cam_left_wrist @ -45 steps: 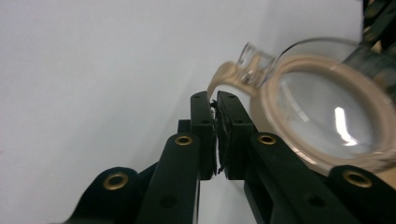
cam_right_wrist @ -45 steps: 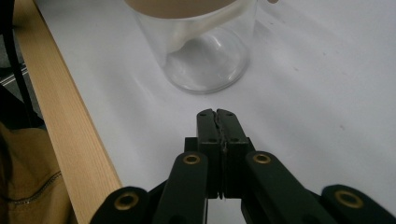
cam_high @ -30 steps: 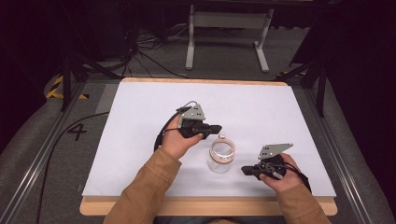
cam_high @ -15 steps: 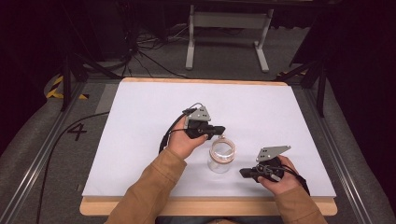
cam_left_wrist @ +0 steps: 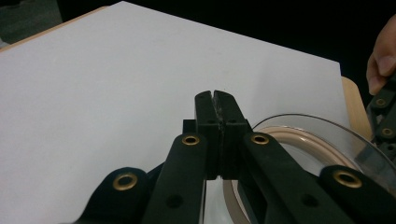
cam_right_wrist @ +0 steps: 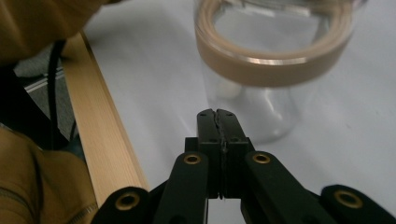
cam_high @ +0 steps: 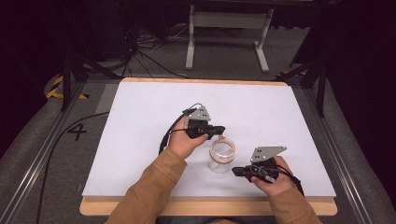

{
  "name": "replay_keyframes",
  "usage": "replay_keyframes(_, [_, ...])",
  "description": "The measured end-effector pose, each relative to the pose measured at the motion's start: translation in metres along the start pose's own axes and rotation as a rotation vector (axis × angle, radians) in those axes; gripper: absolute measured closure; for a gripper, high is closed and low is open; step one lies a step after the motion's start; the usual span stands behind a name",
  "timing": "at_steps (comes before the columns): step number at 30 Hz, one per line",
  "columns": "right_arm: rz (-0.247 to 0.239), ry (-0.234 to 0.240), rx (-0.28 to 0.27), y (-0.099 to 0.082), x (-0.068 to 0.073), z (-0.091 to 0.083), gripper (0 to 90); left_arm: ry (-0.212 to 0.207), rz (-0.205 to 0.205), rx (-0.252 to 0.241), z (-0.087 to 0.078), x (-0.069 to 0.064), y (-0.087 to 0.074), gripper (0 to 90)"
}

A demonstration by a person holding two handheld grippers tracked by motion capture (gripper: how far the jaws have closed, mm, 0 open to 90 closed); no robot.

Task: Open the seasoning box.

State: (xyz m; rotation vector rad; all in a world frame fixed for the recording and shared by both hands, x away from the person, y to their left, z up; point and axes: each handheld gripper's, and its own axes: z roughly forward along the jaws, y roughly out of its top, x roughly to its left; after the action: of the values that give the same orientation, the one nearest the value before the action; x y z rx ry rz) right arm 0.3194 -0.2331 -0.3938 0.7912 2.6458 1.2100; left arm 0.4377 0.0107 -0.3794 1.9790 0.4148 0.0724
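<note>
The desk [cam_high: 140, 121] has a wooden top with a pale edge along its near and far sides. A white sheet [cam_high: 280, 116] covers nearly the whole surface. One clear glass jar [cam_high: 221, 156] with a tan band at its rim stands upright on the sheet, near the front centre.

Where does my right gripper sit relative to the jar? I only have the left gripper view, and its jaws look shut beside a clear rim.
Observer: In the high view the right gripper is near the table's front edge, its tip pointing at the base of the glass jar.
Operator: Are its jaws open?
Observer: No. The right gripper view shows them pressed together with nothing between, short of the jar's wall.
Operator: Is the jar upright?
Observer: Yes, it stands on the white table, lidded, with a tan seal ring under the rim.
</note>
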Motion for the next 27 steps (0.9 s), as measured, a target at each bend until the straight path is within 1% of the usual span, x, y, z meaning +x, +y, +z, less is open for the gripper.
replay_keyframes(1, [-0.007,0.008,-0.019,0.003,0.002,0.0,90.0,0.0,-0.001,0.0,0.0,0.0,0.0,90.0])
replay_keyframes(2, [-0.009,0.011,-0.026,0.005,0.003,0.0,90.0,-0.002,0.0,-0.001,0.001,0.001,0.0,90.0])
replay_keyframes(4, [-0.026,0.014,-0.033,0.01,0.007,0.0,90.0,-0.001,0.002,0.001,0.001,0.001,0.0,90.0])
replay_keyframes(6, [-0.034,0.012,-0.037,0.012,0.009,0.001,90.0,-0.001,-0.005,0.003,0.003,0.001,-0.001,90.0])
replay_keyframes(9, [-0.046,-0.003,-0.066,0.019,0.011,0.0,90.0,-0.001,-0.007,0.014,0.004,0.002,-0.001,90.0])
replay_keyframes(10, [-0.046,-0.003,-0.066,0.019,0.011,0.0,90.0,-0.001,-0.007,0.014,0.004,0.002,-0.001,90.0])
replay_keyframes(11, [-0.046,-0.01,-0.079,0.021,0.011,-0.001,90.0,-0.001,-0.012,0.014,0.004,0.002,-0.001,90.0])
replay_keyframes(13, [-0.047,-0.032,-0.117,0.026,0.011,-0.004,90.0,-0.003,-0.009,0.015,0.004,0.002,-0.001,90.0])
replay_keyframes(15, [-0.048,-0.051,-0.142,0.03,0.01,-0.007,90.0,-0.004,-0.01,0.012,0.003,0.002,0.0,90.0])
replay_keyframes(16, [-0.048,-0.057,-0.152,0.031,0.01,-0.009,90.0,-0.005,-0.014,0.001,0.003,0.002,0.0,89.9])
replay_keyframes(18, [-0.047,-0.059,-0.155,0.034,0.008,-0.01,90.0,0.003,-0.011,0.016,0.001,0.002,0.0,89.8])
replay_keyframes(19, [-0.049,-0.059,-0.151,0.035,0.008,-0.011,90.0,0.0,-0.016,0.006,0.001,0.002,0.0,89.7])
replay_keyframes(20, [-0.051,-0.059,-0.151,0.035,0.007,-0.011,90.0,0.007,-0.018,0.0,-0.001,0.003,0.0,89.4])
replay_keyframes(21, [-0.052,-0.061,-0.152,0.036,0.007,-0.011,90.0,0.012,-0.014,0.001,-0.003,0.003,0.0,88.5])
replay_keyframes(22, [-0.054,-0.062,-0.151,0.036,0.007,-0.011,90.0,0.02,-0.022,-0.004,-0.005,0.004,0.0,88.2])
replay_keyframes(24, [-0.056,-0.058,-0.15,0.036,0.007,-0.011,90.0,0.027,-0.024,-0.002,-0.01,0.006,0.0,87.7])
replay_keyframes(25, [-0.06,-0.057,-0.151,0.037,0.007,-0.011,90.0,0.034,-0.035,-0.003,-0.014,0.006,0.0,87.5])
replay_keyframes(27, [-0.062,-0.06,-0.155,0.038,0.005,-0.013,90.0,0.045,-0.034,-0.005,-0.019,0.006,0.0,87.0])
